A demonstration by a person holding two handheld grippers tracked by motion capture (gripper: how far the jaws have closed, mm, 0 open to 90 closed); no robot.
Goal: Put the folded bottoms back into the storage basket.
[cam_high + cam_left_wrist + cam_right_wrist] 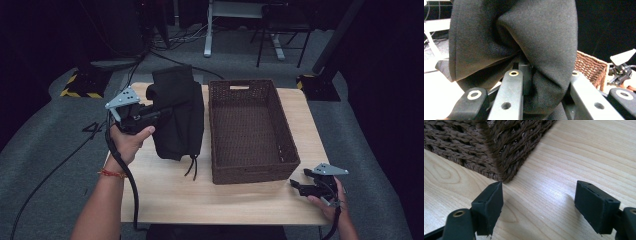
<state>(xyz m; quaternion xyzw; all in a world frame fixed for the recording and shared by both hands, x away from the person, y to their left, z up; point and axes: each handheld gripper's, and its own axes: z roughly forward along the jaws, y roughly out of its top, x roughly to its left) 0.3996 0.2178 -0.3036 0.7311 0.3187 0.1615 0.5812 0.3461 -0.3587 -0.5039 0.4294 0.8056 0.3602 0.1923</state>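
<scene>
Left gripper (150,116), jaws clamped on black garment (177,112); cloth hanging over table's (200,200) left half, drawstrings (192,167) trailing to the wood. Just right: wicker basket (250,170), near rim short of table's front edge, bare wood between. Far right, by basket's near corner: right gripper (295,185), jaws wide apart, holding nothing, low over bare wood near table's right edge.

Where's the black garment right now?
In the high view the black garment hangs from the left hand-held gripper, which is shut on it, over the table's left side, just left of the wicker basket.
</scene>
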